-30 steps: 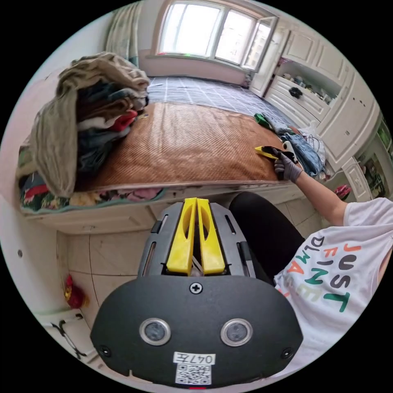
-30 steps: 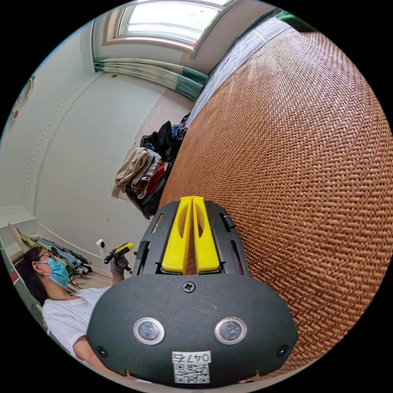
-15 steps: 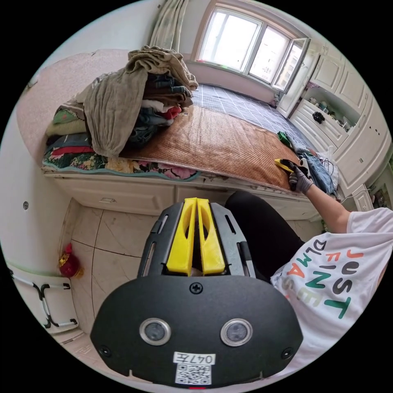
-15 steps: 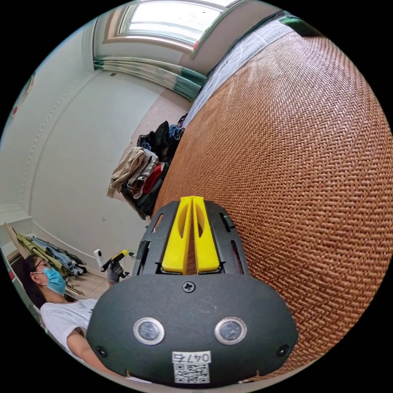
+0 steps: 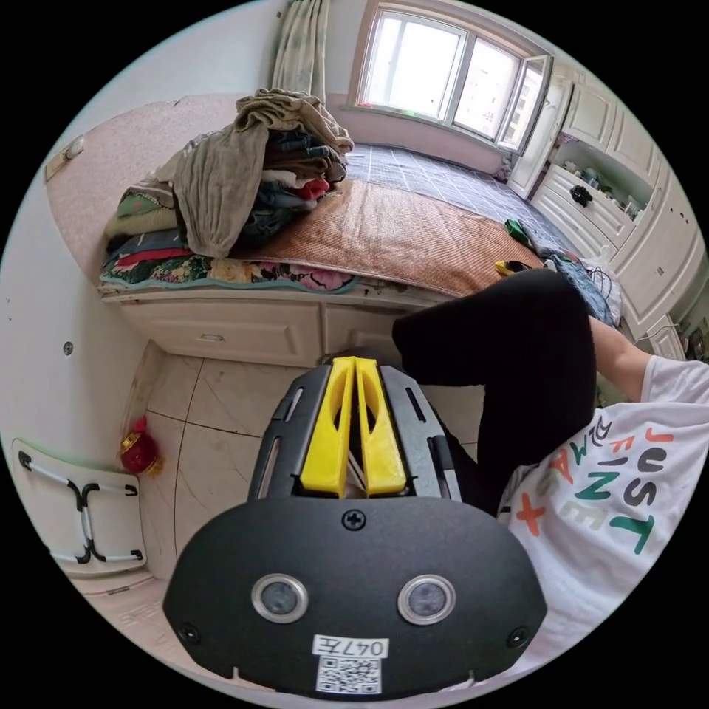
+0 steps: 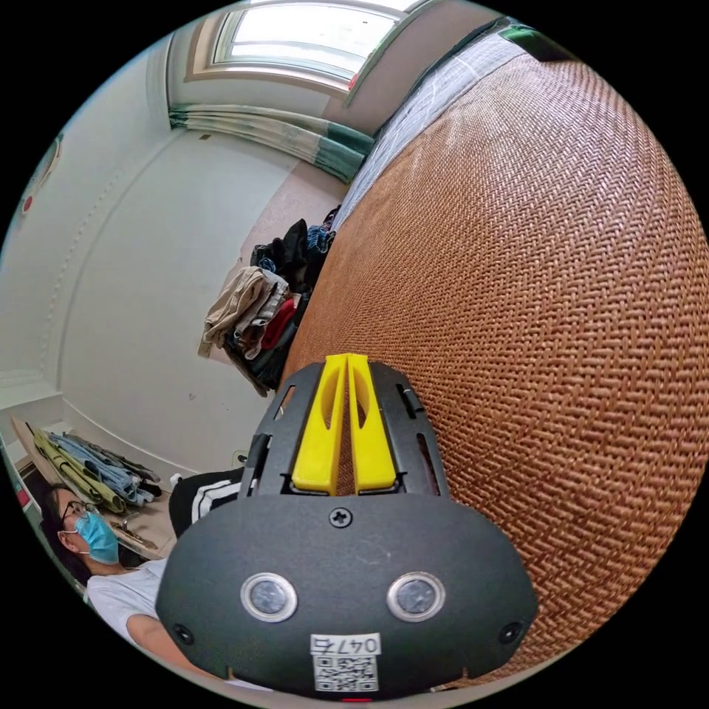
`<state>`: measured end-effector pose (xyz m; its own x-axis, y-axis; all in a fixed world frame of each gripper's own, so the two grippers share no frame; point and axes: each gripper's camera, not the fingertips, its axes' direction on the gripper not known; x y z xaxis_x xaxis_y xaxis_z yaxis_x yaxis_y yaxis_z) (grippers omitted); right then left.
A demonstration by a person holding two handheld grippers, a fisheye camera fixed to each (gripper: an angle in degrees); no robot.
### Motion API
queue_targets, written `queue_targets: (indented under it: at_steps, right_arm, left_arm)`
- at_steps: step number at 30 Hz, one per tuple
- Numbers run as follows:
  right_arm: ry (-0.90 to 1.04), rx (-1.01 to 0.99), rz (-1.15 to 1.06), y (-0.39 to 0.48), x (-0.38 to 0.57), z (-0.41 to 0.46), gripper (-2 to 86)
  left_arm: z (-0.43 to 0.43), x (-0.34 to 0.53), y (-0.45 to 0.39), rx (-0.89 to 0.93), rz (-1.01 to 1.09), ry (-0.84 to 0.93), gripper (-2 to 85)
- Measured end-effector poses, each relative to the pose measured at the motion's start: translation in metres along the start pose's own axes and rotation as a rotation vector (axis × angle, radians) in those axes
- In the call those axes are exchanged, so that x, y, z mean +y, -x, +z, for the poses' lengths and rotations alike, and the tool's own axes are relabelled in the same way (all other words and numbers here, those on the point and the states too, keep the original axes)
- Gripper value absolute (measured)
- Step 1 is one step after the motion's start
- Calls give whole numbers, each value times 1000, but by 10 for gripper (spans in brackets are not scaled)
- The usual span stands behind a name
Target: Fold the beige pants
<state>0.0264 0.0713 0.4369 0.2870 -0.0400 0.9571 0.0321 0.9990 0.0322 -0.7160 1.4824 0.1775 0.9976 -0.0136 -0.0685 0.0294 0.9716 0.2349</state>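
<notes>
**Both grippers empty, beige pants up on the heap**

Left gripper view first: the left gripper (image 5: pixel 355 363) hangs over the tiled floor (image 5: pixel 221 413), its yellow jaws pressed together with nothing between them. Ahead is the bed, and at its head a pile of clothes (image 5: pixel 288 185) — the beige pants (image 5: pixel 221 173) are draped over the top and down the side of that pile. A woven mat (image 5: pixel 413 240) covers the bed's middle. The person's raised knee (image 5: pixel 524 332) in black blocks the mat's near edge, with a yellow tip of the right gripper (image 5: pixel 508 265) peeking beside it.

Right gripper view: the right gripper (image 6: pixel 346 360) sits just over the woven mat (image 6: pixel 532 281), jaws closed, holding nothing. The beige pants (image 6: pixel 240 303) show far off on the pile — well apart from the jaws.
</notes>
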Motion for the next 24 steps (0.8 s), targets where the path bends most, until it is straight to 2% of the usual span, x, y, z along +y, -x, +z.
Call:
queue_targets:
  at_steps: [7,14,20,24]
  right_arm:
    - [2,-3,-6,30,-2,-24,-9]
    - [23,16,-41,66,2,-50,-11]
    - [43,98,-98,112,5,-73,-12]
    - [139,249,-293,182,-1,-69,-8]
  left_arm:
    - [-36,63,-32,-78,-26,4,-10]
    - [-16,97,-56,-25,-96,39,-10]
    - [13,-11,-148,1,91,-29,-10]
    - [96,-124,-226,38,216,-43,-9]
